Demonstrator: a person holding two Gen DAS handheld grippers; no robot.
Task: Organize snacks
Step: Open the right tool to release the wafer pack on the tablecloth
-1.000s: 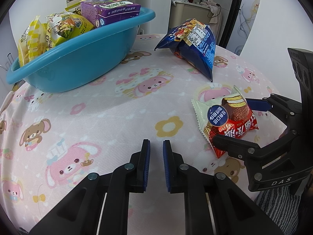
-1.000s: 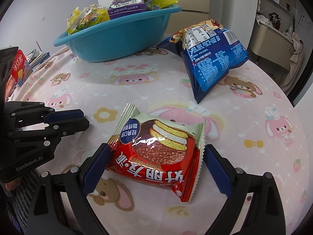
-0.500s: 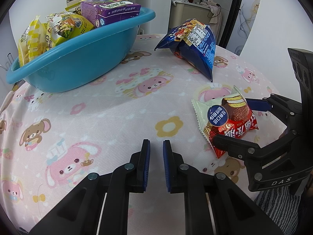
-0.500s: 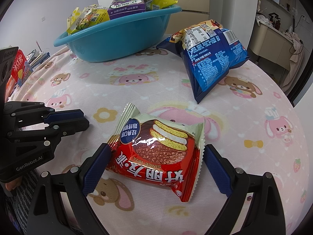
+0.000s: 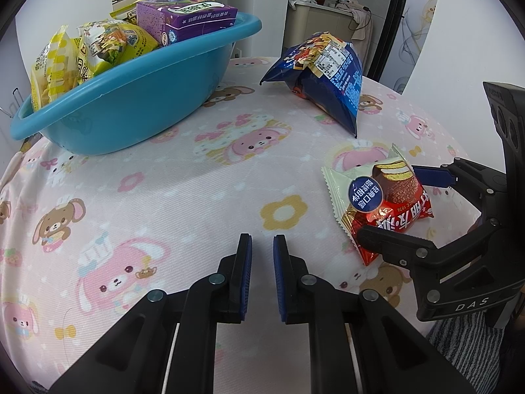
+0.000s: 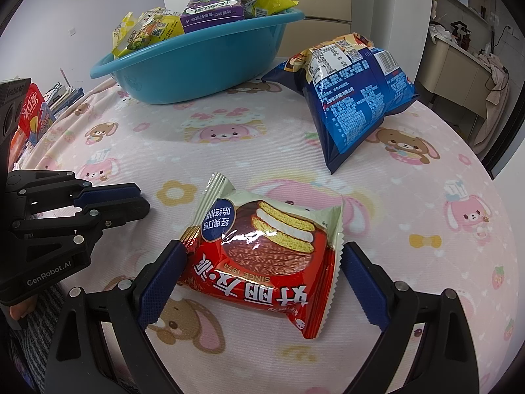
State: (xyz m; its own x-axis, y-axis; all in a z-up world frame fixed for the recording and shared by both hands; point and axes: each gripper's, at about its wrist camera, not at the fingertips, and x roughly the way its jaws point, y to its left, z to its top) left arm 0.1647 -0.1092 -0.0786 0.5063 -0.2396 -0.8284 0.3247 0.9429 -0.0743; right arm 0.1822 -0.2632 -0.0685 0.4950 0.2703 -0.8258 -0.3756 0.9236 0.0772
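A red chocolate pie packet [image 6: 262,259] lies flat on the pink cartoon tablecloth [image 6: 410,203]. My right gripper [image 6: 262,262] is open, its blue-padded jaws standing either side of the packet, close to its edges. The packet also shows in the left wrist view [image 5: 380,197], with the right gripper [image 5: 403,203] around it. My left gripper [image 5: 262,249] is nearly closed and empty, low over the cloth to the packet's left; it also shows in the right wrist view [image 6: 128,202]. A blue chip bag [image 6: 354,98] lies further back. A teal basin [image 5: 131,98] holds several snacks.
The basin [image 6: 203,62] stands at the back left with a purple box [image 5: 187,19] and yellow packets [image 5: 108,42] heaped in it. Books and a red packet [image 6: 31,111] sit off the table's left edge. The round table's edge curves close on the right.
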